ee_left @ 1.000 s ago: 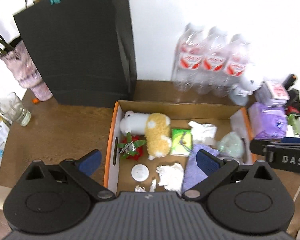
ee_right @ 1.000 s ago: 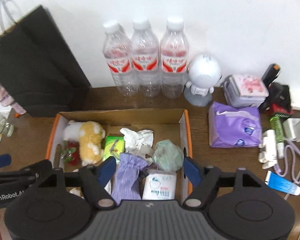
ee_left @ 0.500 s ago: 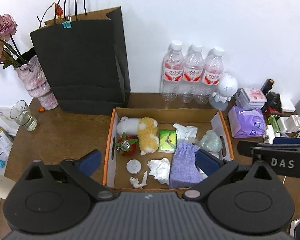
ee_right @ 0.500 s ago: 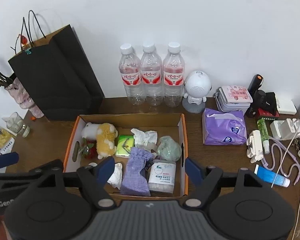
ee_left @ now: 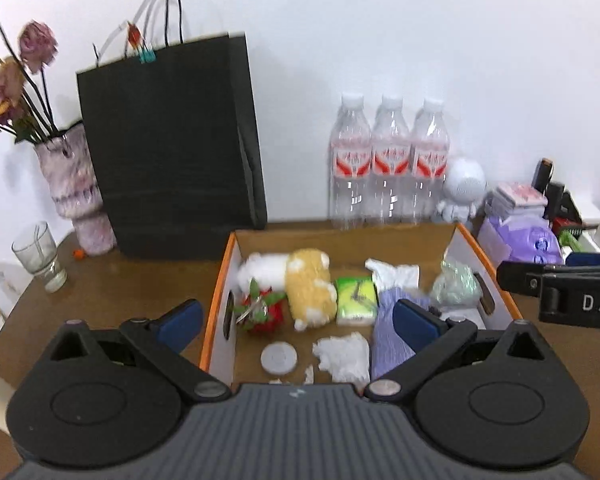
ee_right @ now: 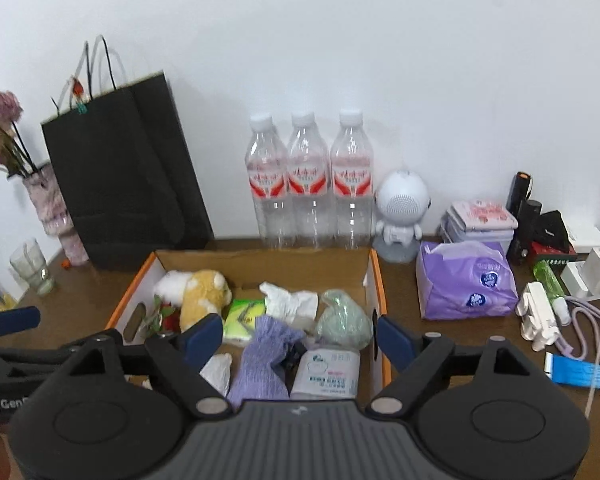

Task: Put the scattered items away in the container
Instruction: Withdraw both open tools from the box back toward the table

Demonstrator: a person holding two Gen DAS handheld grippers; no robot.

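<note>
An orange-rimmed cardboard box [ee_left: 219, 280] [ee_right: 380, 280] lies on the brown table. It holds a white-and-yellow plush toy [ee_left: 308, 288] [ee_right: 202, 294], a strawberry toy [ee_left: 260, 312], a green tissue pack [ee_left: 356, 300], crumpled tissues [ee_left: 344, 354], a white disc [ee_left: 279, 357], a purple pouch [ee_right: 264, 360], a white packet [ee_right: 328, 372] and a pale green bag [ee_right: 344, 320]. My left gripper [ee_left: 298, 320] hangs open over the box's near left corner, holding nothing. My right gripper [ee_right: 300, 338] hovers over the near right part. Its jaws are opening and nothing is pressed between them.
Behind the box stand a black paper bag [ee_left: 172, 152], three water bottles [ee_right: 308, 184] and a white robot figure [ee_right: 404, 208]. A vase of dried roses [ee_left: 76, 192] and a glass [ee_left: 40, 256] are at the left. A purple tissue pack [ee_right: 464, 280], chargers, cables and a blue tube [ee_right: 580, 374] crowd the right.
Both grippers have drawn back from the box and tipped upward, so more wall and the whole bag show. The right jaws stand wider apart. The box's contents have not moved.
</note>
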